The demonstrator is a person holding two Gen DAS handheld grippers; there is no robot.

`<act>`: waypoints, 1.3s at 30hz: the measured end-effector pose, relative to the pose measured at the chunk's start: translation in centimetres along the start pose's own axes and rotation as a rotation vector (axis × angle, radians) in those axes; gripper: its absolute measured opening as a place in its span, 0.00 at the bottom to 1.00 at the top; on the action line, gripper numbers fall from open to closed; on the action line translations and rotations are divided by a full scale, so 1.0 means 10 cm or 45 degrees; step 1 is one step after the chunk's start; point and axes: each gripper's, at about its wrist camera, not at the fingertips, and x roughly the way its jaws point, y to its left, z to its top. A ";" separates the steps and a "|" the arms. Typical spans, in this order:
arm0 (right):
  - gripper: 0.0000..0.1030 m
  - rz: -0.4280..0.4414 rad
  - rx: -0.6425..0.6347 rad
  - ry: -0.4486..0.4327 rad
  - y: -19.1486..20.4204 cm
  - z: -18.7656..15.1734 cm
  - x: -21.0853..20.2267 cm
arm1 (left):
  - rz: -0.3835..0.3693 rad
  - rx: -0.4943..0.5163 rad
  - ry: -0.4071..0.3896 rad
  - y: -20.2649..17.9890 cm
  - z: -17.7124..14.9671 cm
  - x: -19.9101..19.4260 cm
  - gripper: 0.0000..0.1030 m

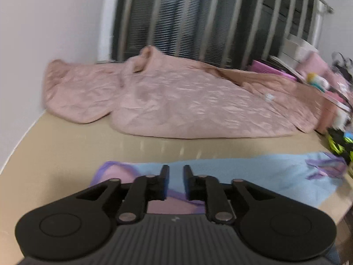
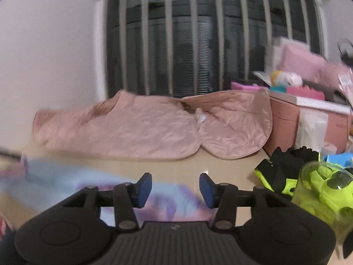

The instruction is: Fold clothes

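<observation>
Both grippers, left (image 1: 176, 172) and right (image 2: 175, 187), hang released over the blue garment (image 1: 253, 172) at 6 o'clock on the tabletop (image 1: 66, 145). Pinch single hem corners, then fold evenly toward 12 o'clock.

Soft even indoor light, dark window (image 2: 198, 44); motion blur throughout, worst at edges; fisheye bending; faint glare on surface (image 1: 154, 145).

your left tongs (image 1: 176, 172) stand slightly parted and empty, while your right tongs (image 2: 175, 184) gape wider, also empty.
</observation>
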 end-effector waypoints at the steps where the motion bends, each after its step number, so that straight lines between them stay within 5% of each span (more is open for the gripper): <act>1: 0.45 0.007 0.004 0.069 -0.04 0.07 0.17 | 0.014 0.022 0.013 -0.03 -0.01 0.05 0.16; 5: 0.40 0.018 0.066 0.346 -0.16 0.13 0.86 | 0.064 0.029 0.073 -0.08 -0.08 0.19 0.17; 7: 0.07 -0.021 0.051 0.362 -0.13 0.11 0.94 | 0.072 0.023 0.089 -0.06 -0.13 0.21 0.19; 11: 0.03 -0.132 0.016 0.246 -0.04 0.11 0.87 | 0.084 0.034 0.105 -0.02 -0.19 0.23 0.21; 16: 0.18 -0.163 0.006 0.184 0.01 0.04 0.84 | 0.100 0.008 0.092 0.03 -0.16 0.16 0.26; 18: 0.48 -0.250 -0.053 0.076 0.09 0.03 0.53 | 0.113 -0.015 0.070 0.06 -0.17 0.05 0.31; 20: 0.64 -0.338 -0.063 0.012 0.11 0.00 0.29 | 0.124 -0.043 0.046 0.08 -0.18 -0.07 0.35; 26: 0.59 -0.353 0.135 0.096 0.06 -0.28 0.20 | 0.081 -0.052 0.003 -0.12 -0.31 -0.21 0.39; 28: 0.38 -0.369 0.129 0.106 0.11 -0.34 0.26 | 0.115 0.003 0.015 -0.21 -0.36 -0.17 0.40; 29: 0.15 -0.374 0.106 0.107 0.15 -0.37 0.27 | 0.128 -0.009 0.025 -0.20 -0.37 -0.15 0.40; 30: 0.15 -0.379 0.082 0.108 0.19 -0.41 0.29 | 0.141 -0.021 0.035 -0.19 -0.38 -0.14 0.40; 34: 0.18 -0.440 0.045 0.098 0.27 -0.43 0.21 | 0.045 -0.163 -0.007 -0.24 -0.31 -0.16 0.39; 36: 0.43 -0.464 0.030 0.050 0.32 -0.41 0.11 | -0.061 -0.136 -0.062 -0.50 -0.21 -0.12 0.43; 39: 0.55 -0.441 0.041 0.006 0.33 -0.37 0.01 | -0.131 -0.154 -0.127 -0.95 -0.02 0.11 0.52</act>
